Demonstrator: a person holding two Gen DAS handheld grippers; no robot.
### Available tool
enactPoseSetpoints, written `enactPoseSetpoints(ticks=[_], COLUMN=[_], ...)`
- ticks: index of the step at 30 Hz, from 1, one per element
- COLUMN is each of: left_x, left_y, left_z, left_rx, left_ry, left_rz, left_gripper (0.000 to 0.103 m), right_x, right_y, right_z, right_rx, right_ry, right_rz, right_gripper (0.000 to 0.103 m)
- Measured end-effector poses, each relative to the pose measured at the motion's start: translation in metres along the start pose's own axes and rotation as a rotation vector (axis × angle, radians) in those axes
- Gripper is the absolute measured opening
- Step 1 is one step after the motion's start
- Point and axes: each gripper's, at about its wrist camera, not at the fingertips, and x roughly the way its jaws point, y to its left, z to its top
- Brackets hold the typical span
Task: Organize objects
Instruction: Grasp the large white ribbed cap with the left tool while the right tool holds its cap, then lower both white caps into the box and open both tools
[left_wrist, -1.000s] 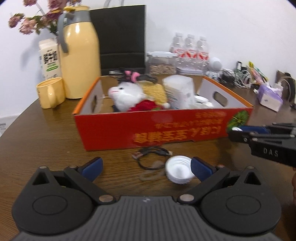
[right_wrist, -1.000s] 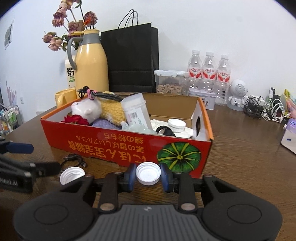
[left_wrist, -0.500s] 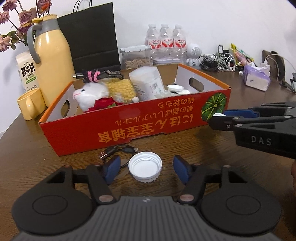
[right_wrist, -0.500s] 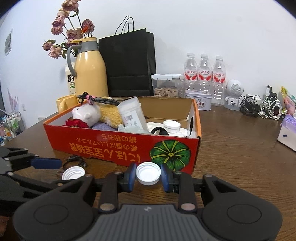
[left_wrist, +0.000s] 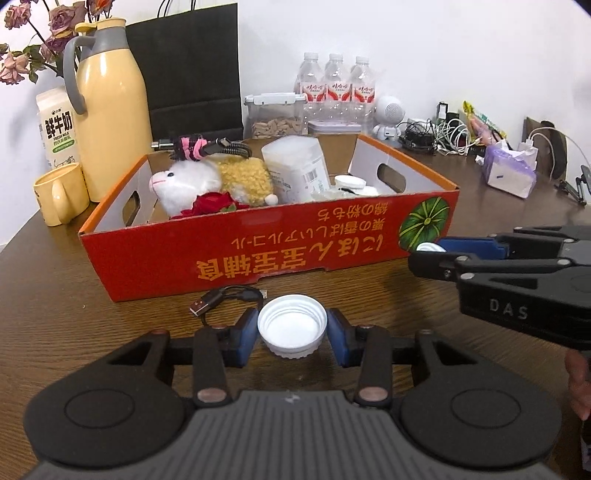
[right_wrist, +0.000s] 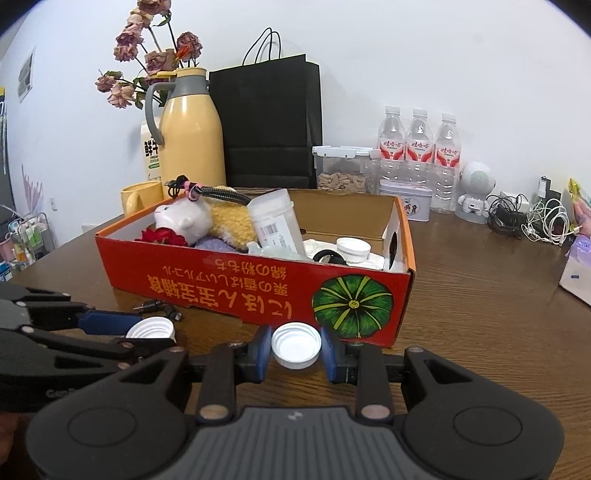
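Gripping a white bottle cap (left_wrist: 292, 325) between its blue pads, the left gripper (left_wrist: 291, 330) sits low over the wooden table (left_wrist: 55, 295), near the red box (left_wrist: 258, 254). To its right, the right gripper (right_wrist: 296, 347) clamps a second white cap (right_wrist: 296, 345) beside the box's pumpkin-printed corner.

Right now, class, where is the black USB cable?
In the left wrist view, the USB cable lies on the table, just in front of the red box and left of the cap between the left gripper fingers.
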Motion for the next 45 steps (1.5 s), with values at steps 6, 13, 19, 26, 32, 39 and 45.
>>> enactPoseSetpoints(ticks=[6, 13, 19, 26, 32, 39, 45], left_x=[-0.015, -0.022, -0.007, 0.032, 0.048, 0.046, 0.035], left_y=[0.004, 0.007, 0.008, 0.012, 0.014, 0.014, 0.019], left_z=[0.012, 0.049, 0.079, 0.093, 0.089, 0.085, 0.082], left_rx=[-0.006, -0.009, -0.02, -0.053, -0.049, -0.047, -0.055], left_ry=[-0.07, -0.179, -0.231, -0.217, -0.195, -0.203, -0.253], left_rz=[-0.001, 0.012, 0.036, 0.079, 0.065, 0.084, 0.133], left_gripper=[0.041, 0.041, 0.041, 0.041, 0.041, 0.048, 0.095], right_x=[-0.013, -0.016, -0.002, 0.048, 0.061, 0.061, 0.06], right_y=[0.003, 0.002, 0.002, -0.012, -0.015, -0.009, -0.012], right_z=[0.007, 0.04, 0.074, 0.084, 0.074, 0.07, 0.066], right_rx=[-0.011, -0.034, -0.059, 0.002, 0.005, -0.015, -0.008], right_ry=[-0.063, -0.124, -0.171, -0.137, -0.101, -0.09, -0.08], right_rz=[0.012, -0.008, -0.044, -0.09, -0.079, -0.083, -0.097], right_gripper=[0.027, 0.027, 0.027, 0.027, 0.027, 0.028, 0.069])
